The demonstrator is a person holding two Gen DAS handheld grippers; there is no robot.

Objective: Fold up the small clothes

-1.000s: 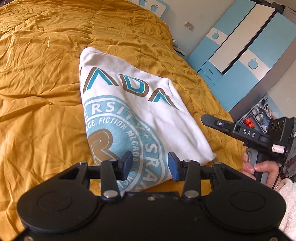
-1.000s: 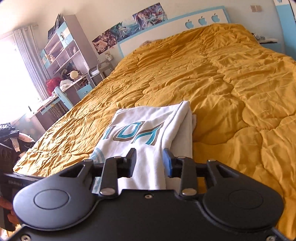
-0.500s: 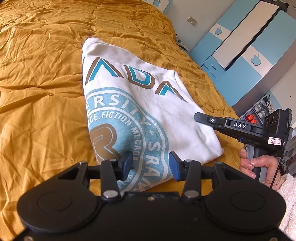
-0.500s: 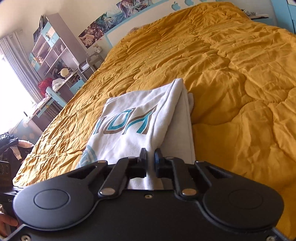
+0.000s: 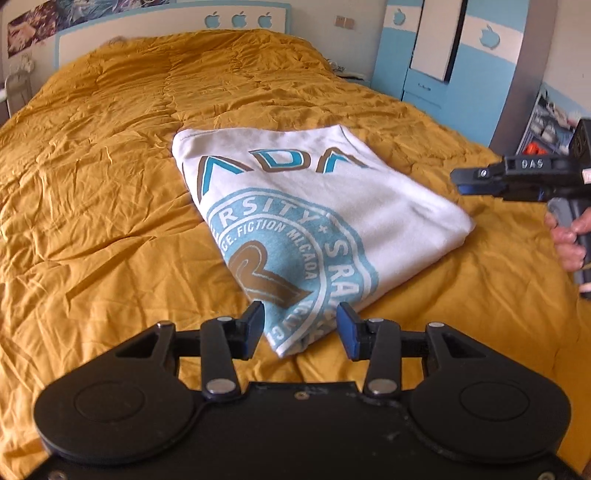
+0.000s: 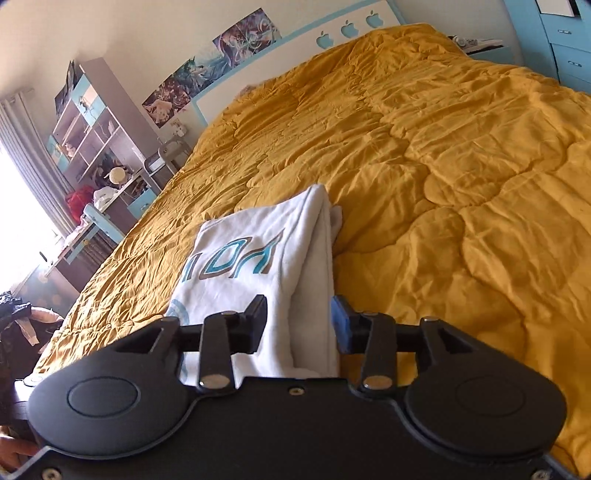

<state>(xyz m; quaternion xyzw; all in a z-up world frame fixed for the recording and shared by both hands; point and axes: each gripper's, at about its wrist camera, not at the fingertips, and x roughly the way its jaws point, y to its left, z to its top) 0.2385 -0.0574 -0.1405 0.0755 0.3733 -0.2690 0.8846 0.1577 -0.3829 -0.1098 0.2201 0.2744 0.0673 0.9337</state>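
Note:
A folded white T-shirt (image 5: 295, 206) with a teal and brown print lies on the mustard duvet (image 5: 92, 221). My left gripper (image 5: 301, 328) hovers over the shirt's near corner. Its jaws are closing, the corner lies below the gap, and the pads do not press it. My right gripper (image 6: 299, 323) stands at the shirt's (image 6: 280, 258) layered side edge. Its jaws are opening and the fabric edge shows between the pads, which do not touch it. In the left wrist view the right gripper (image 5: 461, 181) hangs just off the shirt's right side.
A person's hand (image 5: 569, 236) holds the right gripper's handle at the bed's right edge. A blue and white wardrobe (image 5: 424, 74) stands beyond it. The headboard (image 5: 170, 33) is at the far end. Shelves and a desk (image 6: 92, 147) line the left wall.
The right gripper shut at the shirt's side edge half a second ago, has opened again and drawn back off the shirt. The left gripper has rolled and shifted, and its jaws have narrowed slightly.

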